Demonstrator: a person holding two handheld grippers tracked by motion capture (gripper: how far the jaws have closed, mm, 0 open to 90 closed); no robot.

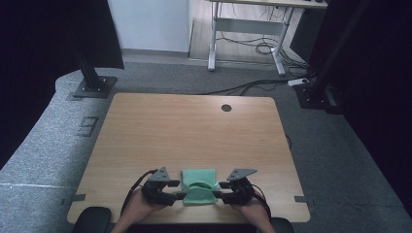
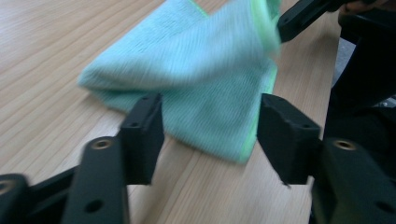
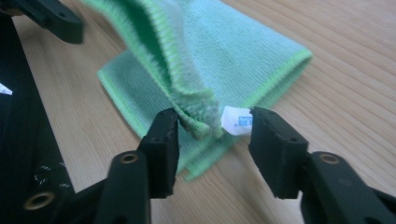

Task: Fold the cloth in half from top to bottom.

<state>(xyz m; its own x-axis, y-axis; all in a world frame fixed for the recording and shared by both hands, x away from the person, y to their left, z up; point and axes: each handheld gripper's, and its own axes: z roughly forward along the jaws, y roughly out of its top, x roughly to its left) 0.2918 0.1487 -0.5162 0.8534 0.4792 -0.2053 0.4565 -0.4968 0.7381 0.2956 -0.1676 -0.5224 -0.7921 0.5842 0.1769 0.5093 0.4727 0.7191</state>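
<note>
Grey carpet is being shown around a light wooden tabletop (image 1: 194, 131), with black posts standing at about 10 and 2 o'clock beyond it and a white-legged desk (image 1: 248, 34) farther back at 12 o'clock. A folded green cloth (image 1: 199, 187) is lying near the tabletop's 6 o'clock edge, between the two claws. In the high view its long axis is running roughly from 12 to 6 o'clock, and its upper layer is bulging up in a loose fold across the middle.

The left claw (image 1: 179, 196) is being held by a hand (image 1: 141, 206) at the cloth's 9 o'clock side, pointing toward 3 o'clock. In the left gripper view (image 2: 210, 135) its jaws are standing apart, with a corner of the cloth lying between them on the wood and not being pressed by either pad.

The right claw (image 1: 219, 195) is being held by the other hand (image 1: 252, 208) at the cloth's 3 o'clock side, pointing toward 9 o'clock. In the right gripper view (image 3: 212, 140) its jaws are likewise standing apart; a bunched fold of cloth and a small white label (image 3: 236, 120) are sitting between them. The fold is seen lying against the one pad, and no clamping is being shown.
</note>
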